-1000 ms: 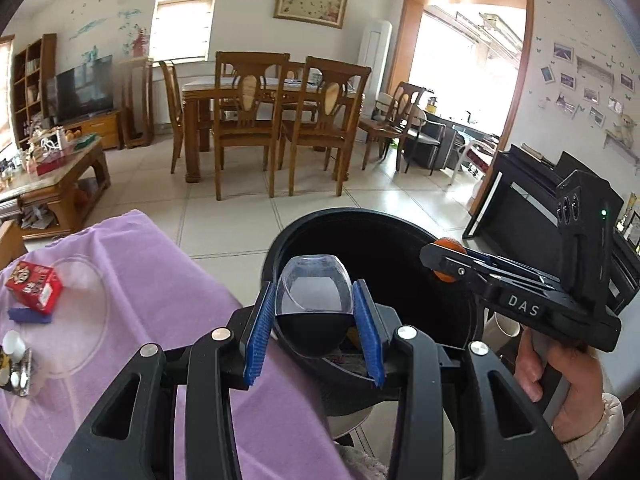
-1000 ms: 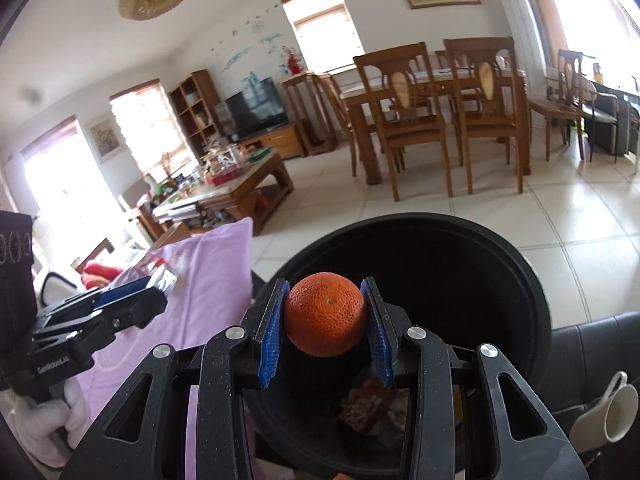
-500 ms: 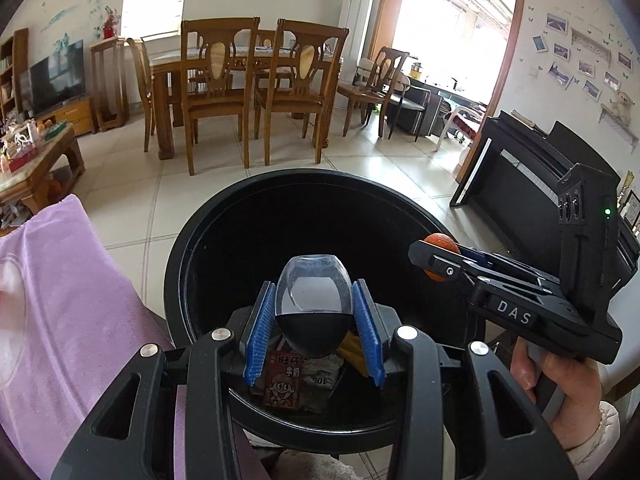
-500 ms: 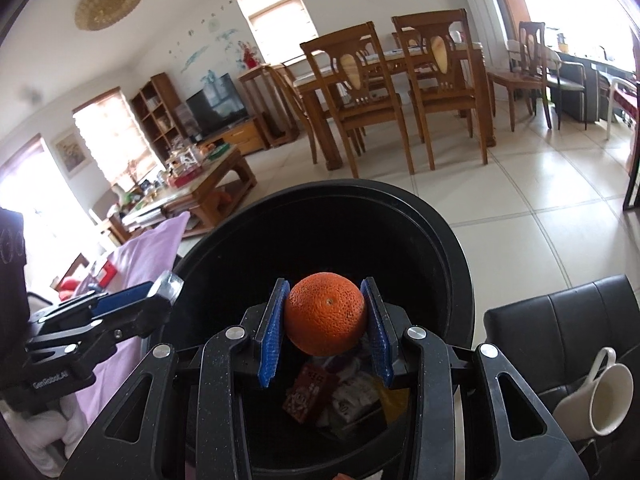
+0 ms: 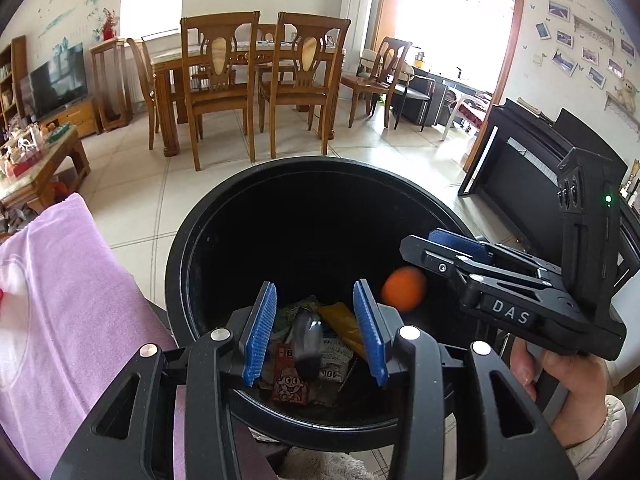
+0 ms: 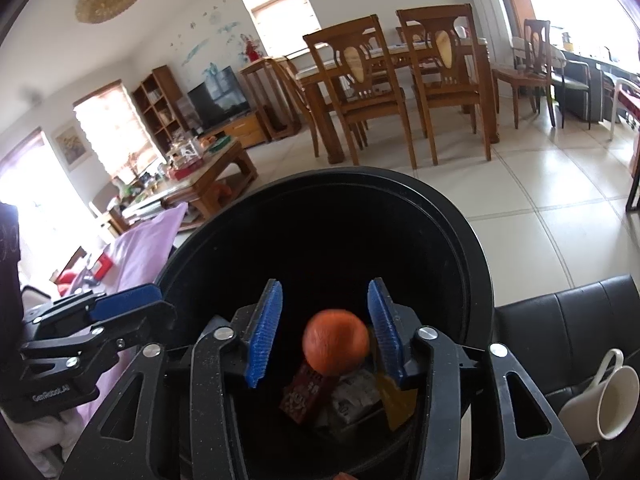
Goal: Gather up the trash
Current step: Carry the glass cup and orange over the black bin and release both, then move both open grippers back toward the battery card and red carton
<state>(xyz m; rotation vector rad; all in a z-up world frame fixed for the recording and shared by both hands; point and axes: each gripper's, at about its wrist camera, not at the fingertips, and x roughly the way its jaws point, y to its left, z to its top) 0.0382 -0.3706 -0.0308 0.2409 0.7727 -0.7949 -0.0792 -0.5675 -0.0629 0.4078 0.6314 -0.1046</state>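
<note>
Two grippers hang over a round black bin, both with their blue-padded jaws spread apart and gripping nothing. Between the pads of the left gripper a blurred dark cup shows against the litter in the bin, free of both pads; between the pads of the right gripper a blurred orange shows likewise, touching neither pad. In the left wrist view the same orange sits just under the tip of the right gripper, inside the bin's rim. At the bottom of the bin lie wrappers, a red printed packet among them, and a yellow scrap. Left of the bin is a worktop under a purple cloth, with a small red box lying on it farther back. Right of the bin a black leather seat carries a white jug. The floor is pale tile. Beyond stand a wooden dining table with carved chairs, a low coffee table crowded with small things, a television on a wooden stand, and a black piano against the right wall.
</note>
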